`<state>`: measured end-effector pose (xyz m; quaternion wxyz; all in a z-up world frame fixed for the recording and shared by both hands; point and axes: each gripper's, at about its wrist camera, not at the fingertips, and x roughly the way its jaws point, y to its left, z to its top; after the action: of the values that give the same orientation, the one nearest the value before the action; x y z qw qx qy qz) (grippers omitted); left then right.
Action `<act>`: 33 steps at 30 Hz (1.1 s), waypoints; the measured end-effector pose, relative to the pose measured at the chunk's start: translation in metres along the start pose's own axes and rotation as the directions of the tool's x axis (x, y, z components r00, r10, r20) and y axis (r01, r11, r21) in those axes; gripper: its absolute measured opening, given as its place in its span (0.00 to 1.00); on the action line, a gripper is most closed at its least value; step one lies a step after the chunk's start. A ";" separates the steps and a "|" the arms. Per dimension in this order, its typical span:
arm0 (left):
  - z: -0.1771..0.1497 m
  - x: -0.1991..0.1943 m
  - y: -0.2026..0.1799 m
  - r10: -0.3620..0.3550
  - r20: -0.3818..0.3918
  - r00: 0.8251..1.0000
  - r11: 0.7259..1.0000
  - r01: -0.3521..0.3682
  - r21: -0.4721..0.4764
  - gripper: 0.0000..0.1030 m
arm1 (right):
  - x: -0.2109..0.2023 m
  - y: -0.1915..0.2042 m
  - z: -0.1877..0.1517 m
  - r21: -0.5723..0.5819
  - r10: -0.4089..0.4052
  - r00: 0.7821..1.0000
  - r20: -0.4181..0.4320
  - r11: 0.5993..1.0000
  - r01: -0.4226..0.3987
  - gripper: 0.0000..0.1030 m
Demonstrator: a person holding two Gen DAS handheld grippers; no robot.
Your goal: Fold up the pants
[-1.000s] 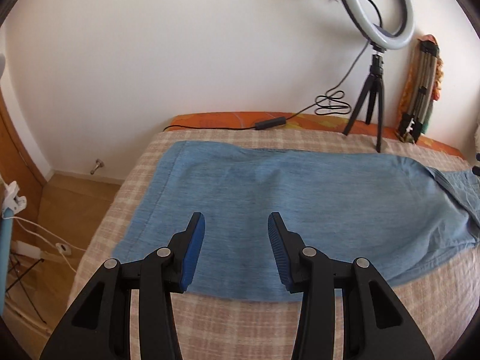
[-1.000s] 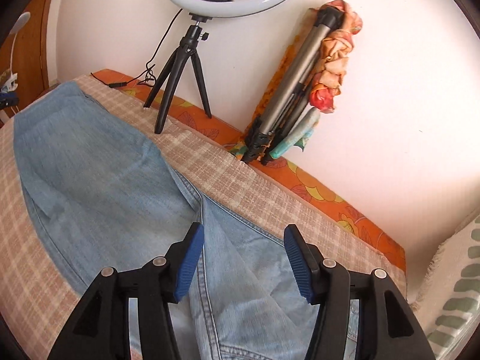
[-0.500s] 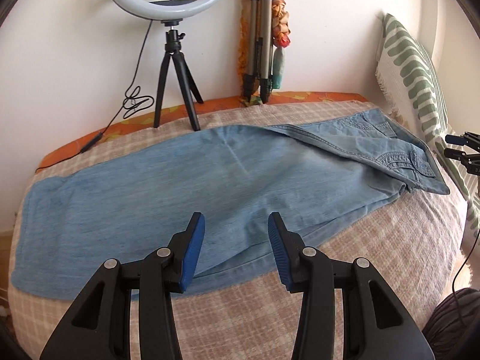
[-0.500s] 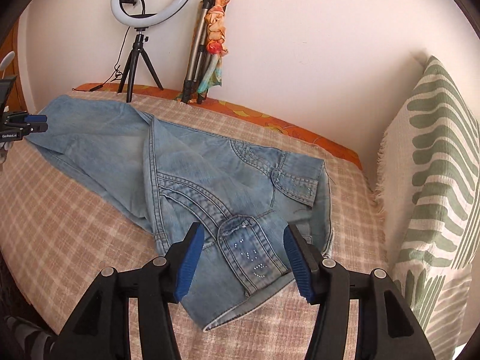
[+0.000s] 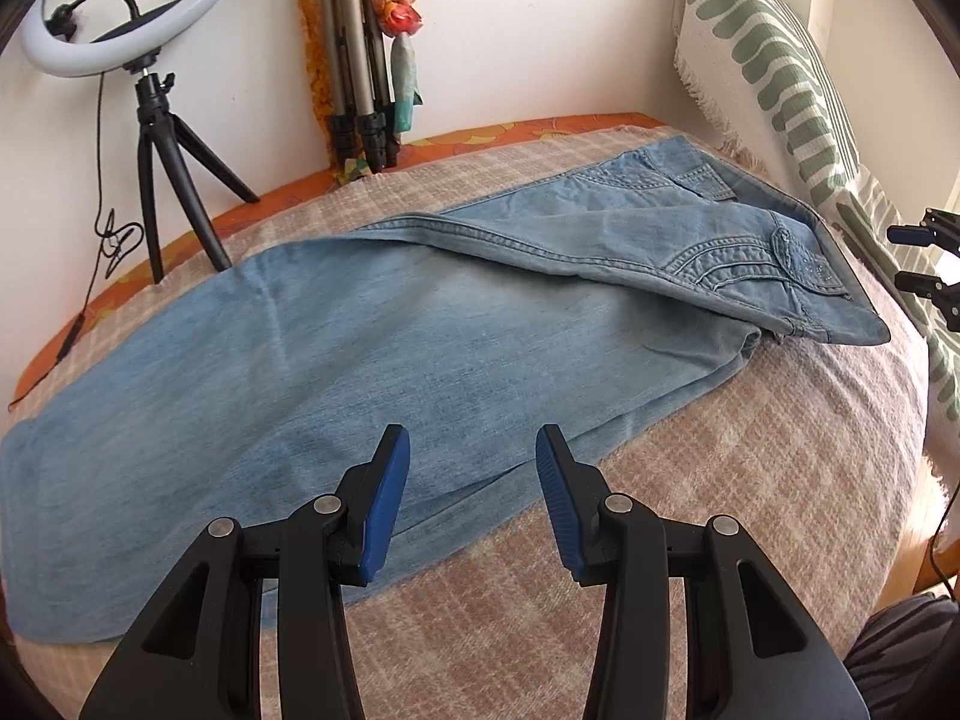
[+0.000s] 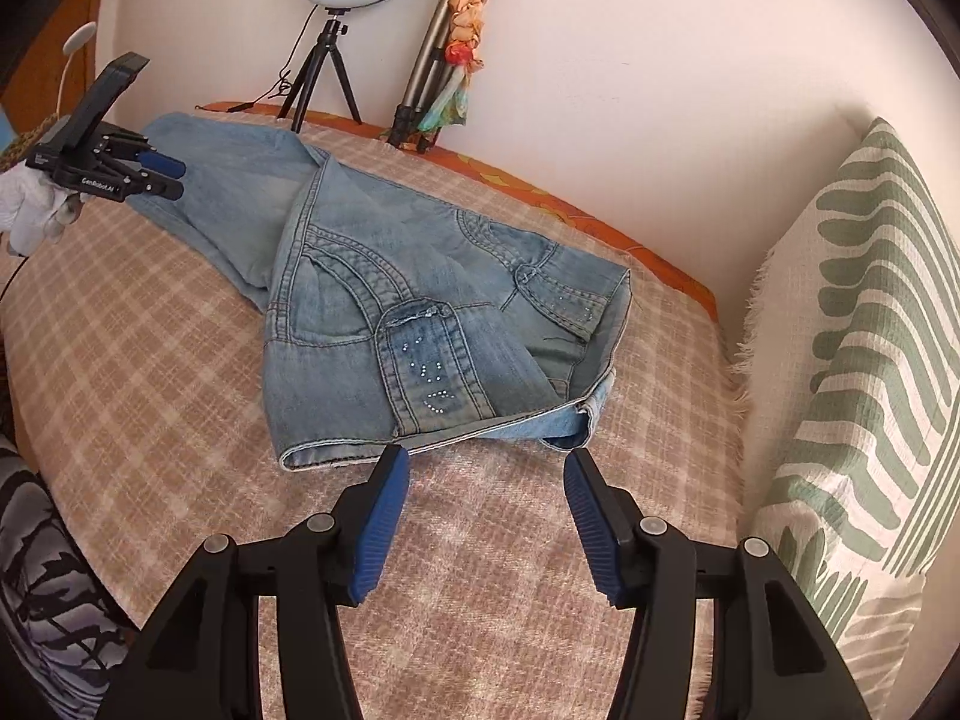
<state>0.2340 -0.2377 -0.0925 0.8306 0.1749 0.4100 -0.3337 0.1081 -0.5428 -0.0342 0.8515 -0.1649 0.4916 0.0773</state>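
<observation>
The left gripper (image 5: 473, 450) hangs empty, jaws apart, over the denim jeans' (image 5: 372, 354) near leg edge; the right gripper (image 6: 487, 468), likewise apart, sits just short of the waistband (image 6: 432, 378). Halved lengthwise already, I judge; next, grasp one end and carry it across.

Both views are bright with soft, even daylight, strongest at the right edge of the left wrist view. Shadows under the pants (image 5: 420, 354) are faint. Fisheye bending curves the bed (image 6: 150, 324) and wall; black vignetting fills the corners. Focus is sharp, without motion blur.
</observation>
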 end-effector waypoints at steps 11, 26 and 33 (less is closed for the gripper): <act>0.009 0.034 -0.019 0.011 -0.077 0.997 0.999 -0.008 0.040 0.41 | 0.028 0.049 -0.001 -0.294 0.069 0.997 0.034 0.954 -0.056 0.54; 0.012 0.040 -0.022 -0.006 -0.088 0.996 1.000 0.008 0.019 0.41 | 0.043 0.064 -0.016 -0.434 0.031 0.999 0.039 0.901 -0.011 0.53; 0.015 0.029 -0.027 0.007 -0.051 0.999 0.998 -0.004 0.070 0.41 | 0.037 0.045 0.009 -0.340 0.056 0.990 0.133 0.940 -0.008 0.04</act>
<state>0.2366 -0.2781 -0.1072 0.8141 0.2136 0.4188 -0.3409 0.1210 -0.4990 -0.0711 0.8416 -0.2948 0.4125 0.1860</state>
